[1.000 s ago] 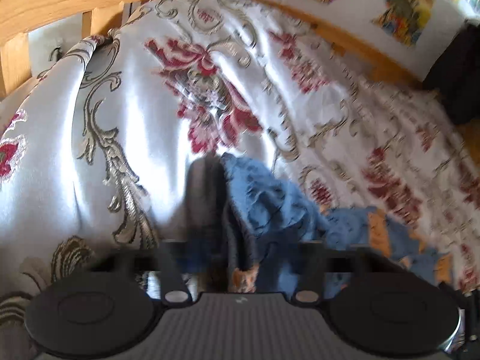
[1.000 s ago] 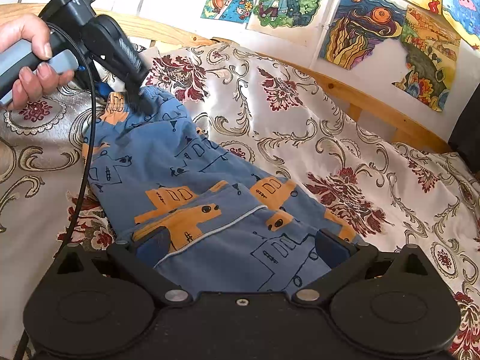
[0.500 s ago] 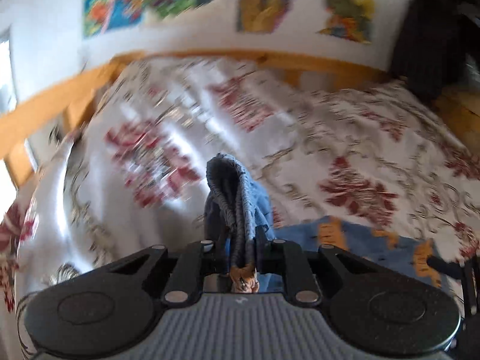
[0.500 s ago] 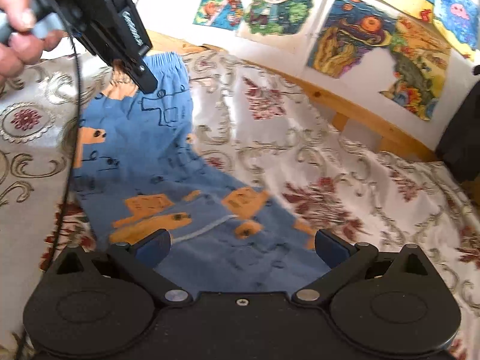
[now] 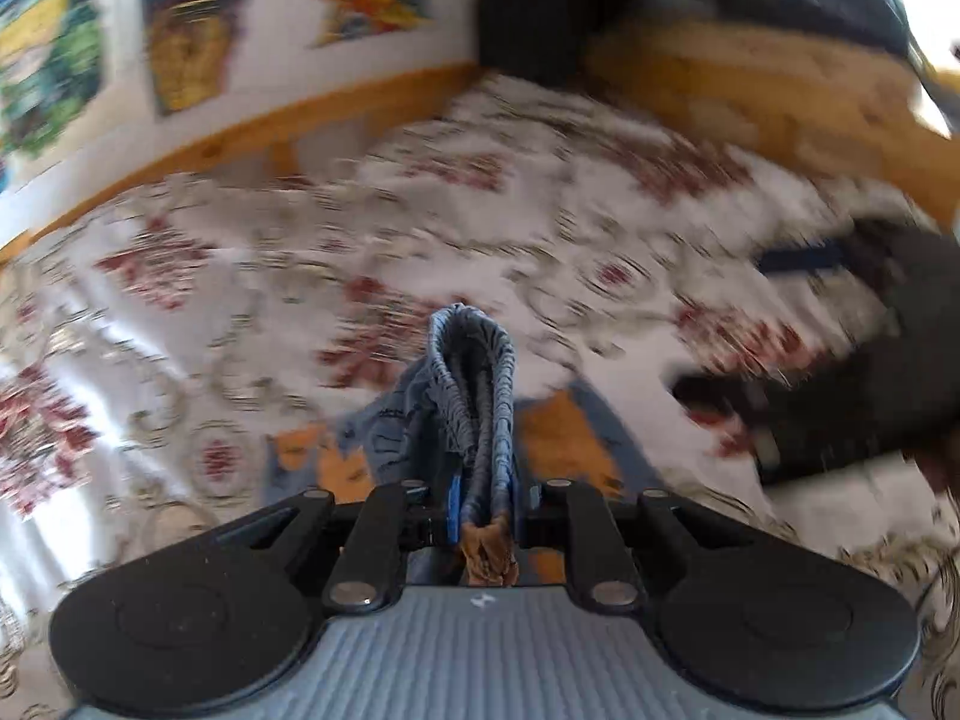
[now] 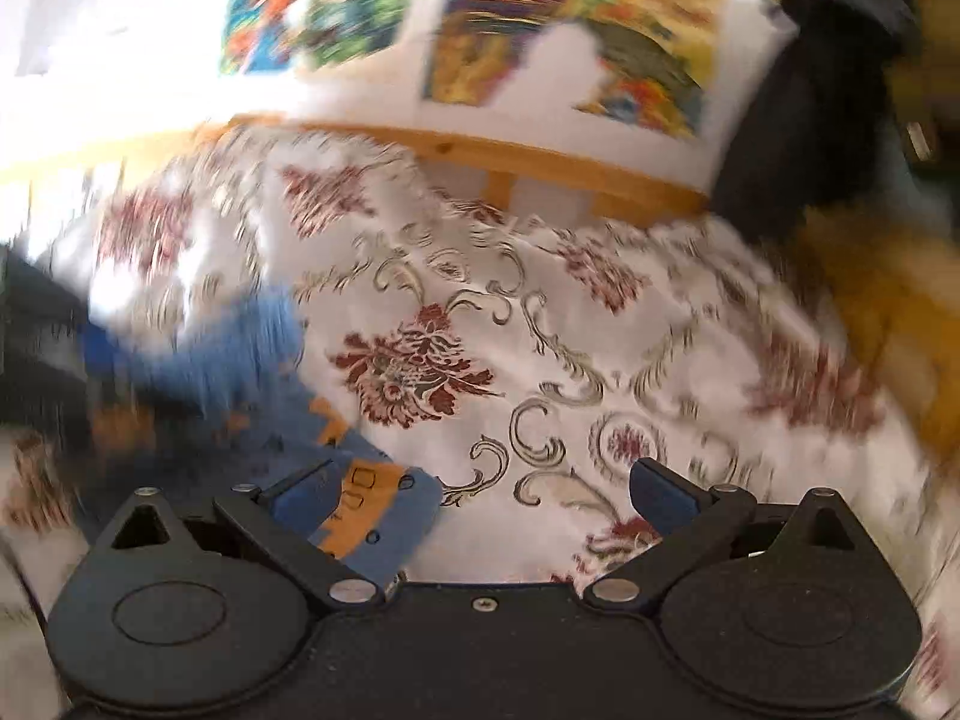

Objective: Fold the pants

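Since the earlier frame my left tool [image 5: 480, 504] has carried the waistband off the bed's far-left corner toward its middle, fingers clamped together on the gathered blue band. My right tool [image 6: 480, 498] hangs with its fingers wide apart (nothing between them but bedspread [image 6: 540, 330]), and the pants [image 6: 360, 510] trail along the bed's near-left side, one printed corner by my left finger.

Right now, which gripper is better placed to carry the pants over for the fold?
Left. The left gripper is already shut on the bunched waistband of the pants. The right gripper is open and holds nothing, with the bedspread showing between its fingers.
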Motion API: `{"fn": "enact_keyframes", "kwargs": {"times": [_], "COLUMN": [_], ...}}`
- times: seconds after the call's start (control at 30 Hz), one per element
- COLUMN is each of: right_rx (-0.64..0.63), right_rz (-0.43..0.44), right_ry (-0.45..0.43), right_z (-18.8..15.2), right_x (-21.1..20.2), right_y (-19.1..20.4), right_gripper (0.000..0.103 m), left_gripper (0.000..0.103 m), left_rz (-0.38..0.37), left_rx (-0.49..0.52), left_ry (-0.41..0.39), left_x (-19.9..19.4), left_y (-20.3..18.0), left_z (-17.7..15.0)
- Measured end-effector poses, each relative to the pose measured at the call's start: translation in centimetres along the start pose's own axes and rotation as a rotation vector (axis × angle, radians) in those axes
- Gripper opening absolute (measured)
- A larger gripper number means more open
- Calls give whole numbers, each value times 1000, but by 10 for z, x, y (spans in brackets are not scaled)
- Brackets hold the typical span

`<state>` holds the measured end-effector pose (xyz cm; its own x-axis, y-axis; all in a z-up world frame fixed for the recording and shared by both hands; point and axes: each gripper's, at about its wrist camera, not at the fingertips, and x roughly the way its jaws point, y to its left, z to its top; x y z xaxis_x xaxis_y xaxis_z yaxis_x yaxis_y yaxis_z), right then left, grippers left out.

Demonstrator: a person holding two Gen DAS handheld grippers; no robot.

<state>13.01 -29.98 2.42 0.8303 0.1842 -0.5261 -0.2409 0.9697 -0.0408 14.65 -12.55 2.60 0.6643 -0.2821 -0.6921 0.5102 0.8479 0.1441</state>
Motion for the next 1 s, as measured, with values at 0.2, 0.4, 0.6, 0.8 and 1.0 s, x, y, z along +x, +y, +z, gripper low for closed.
{"fn": "enact_keyframes", "kwargs": {"times": [0.2, 0.4, 0.6, 0.8, 1.0], "right_rx": [347, 434, 444, 469, 475], "right_rz": [271, 349, 399, 385, 401], "right_ry": [60, 152, 166, 200, 167], "right_z": [-16, -31, -31, -36, -29], "right_x": [22, 36, 44, 59, 51], "right_y": [-48, -46, -32, -25, -28], "right_gripper": [92, 87, 80, 33, 16], "left_gripper": [33, 72, 72, 57, 30], "left_rz": [-17, 12, 37, -117, -151], "left_rx": [159, 172, 144, -51, -56], "left_ry": [42, -19, 16, 149, 126], "left_x": [32, 20, 21, 39, 27], "left_y": [-62, -72, -60, -34, -31], "left_z": [-18, -46, -56, -51, -51]}}
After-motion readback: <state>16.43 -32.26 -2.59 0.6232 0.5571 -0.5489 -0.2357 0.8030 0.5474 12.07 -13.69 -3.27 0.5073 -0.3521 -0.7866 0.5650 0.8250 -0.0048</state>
